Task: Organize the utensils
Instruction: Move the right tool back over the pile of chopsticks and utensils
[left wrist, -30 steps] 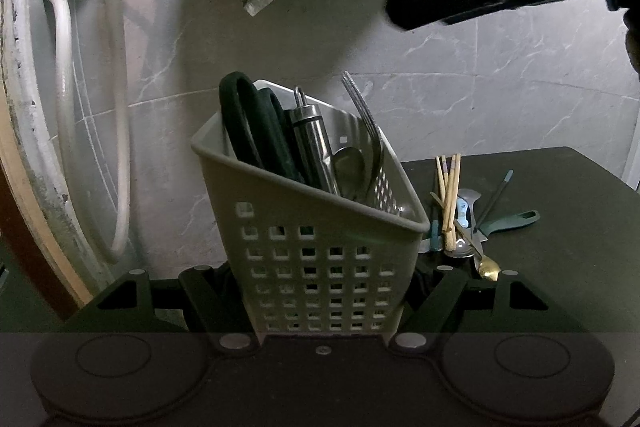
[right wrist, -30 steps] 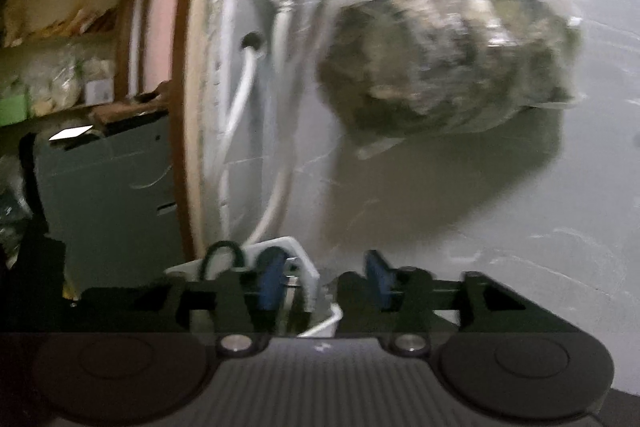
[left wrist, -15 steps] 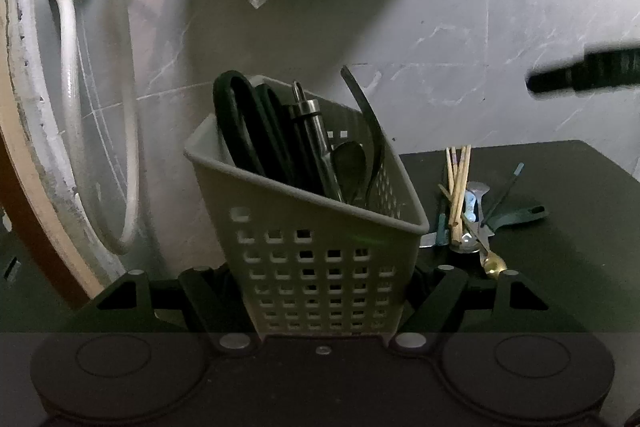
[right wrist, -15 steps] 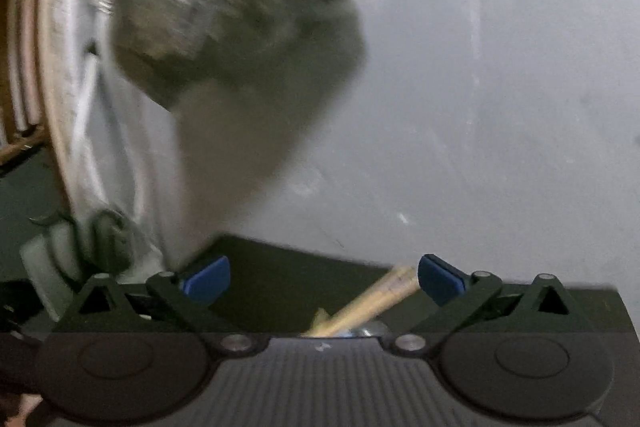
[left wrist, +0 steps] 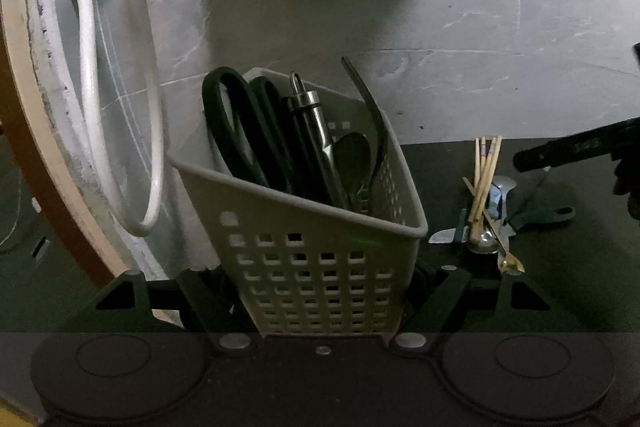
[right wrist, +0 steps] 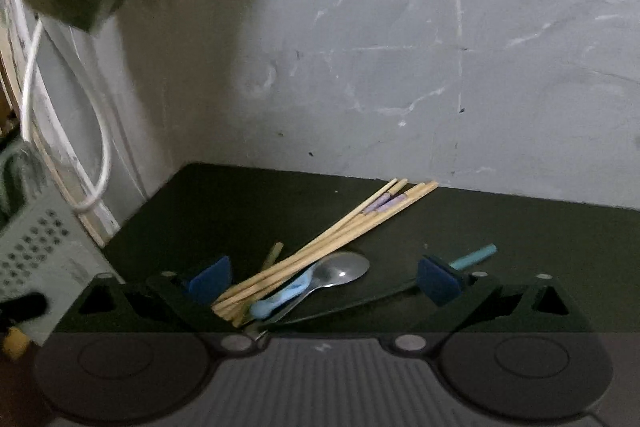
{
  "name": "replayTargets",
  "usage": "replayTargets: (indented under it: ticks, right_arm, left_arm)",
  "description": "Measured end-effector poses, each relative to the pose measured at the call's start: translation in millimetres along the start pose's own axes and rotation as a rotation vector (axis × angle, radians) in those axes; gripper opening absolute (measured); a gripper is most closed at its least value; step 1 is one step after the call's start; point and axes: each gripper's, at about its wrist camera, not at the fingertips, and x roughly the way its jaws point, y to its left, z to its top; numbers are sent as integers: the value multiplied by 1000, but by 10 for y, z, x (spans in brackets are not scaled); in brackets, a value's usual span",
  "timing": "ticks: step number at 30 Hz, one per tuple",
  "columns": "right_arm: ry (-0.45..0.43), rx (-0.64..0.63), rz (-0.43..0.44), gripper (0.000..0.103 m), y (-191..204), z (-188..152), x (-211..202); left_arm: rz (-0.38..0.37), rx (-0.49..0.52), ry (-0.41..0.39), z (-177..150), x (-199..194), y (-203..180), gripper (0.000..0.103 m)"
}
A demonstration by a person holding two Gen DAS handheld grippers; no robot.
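Presently, the perforated caddy (left wrist: 320, 267) is clamped between the jaws of the left gripper (left wrist: 322, 303), which have just been easing slightly apart while the pads are seen pressing its walls; it is held tilted, with scissors (left wrist: 232, 131) and a fork (left wrist: 372, 131) standing inside. The right gripper (right wrist: 324, 277) is spread wide and grasps nothing, its jaws having just been closing a little over the heap of chopsticks (right wrist: 332, 243) and a spoon (right wrist: 340, 273) on the dark worktop (right wrist: 520, 227). Should the loosened hold slacken further, the caddy could be tipped and its contents spilled; a clumsy closing on the crossed heap could scatter the chopsticks.
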Motion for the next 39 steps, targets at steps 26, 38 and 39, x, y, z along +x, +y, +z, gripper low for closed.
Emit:
replayTargets:
  ticks: [26,38,39]
  right_arm:
    - [172,66,57,38,-96,37,547]
    - [214,285,73,21,-121,-3,560]
    - [216,284,76,21,-114,-6,564]
  left_arm:
    - [71,-35,5,29,25,-126,80]
    - [67,-33,4,30,29,-126,80]
    - [66,-32,3,29,29,-124,80]
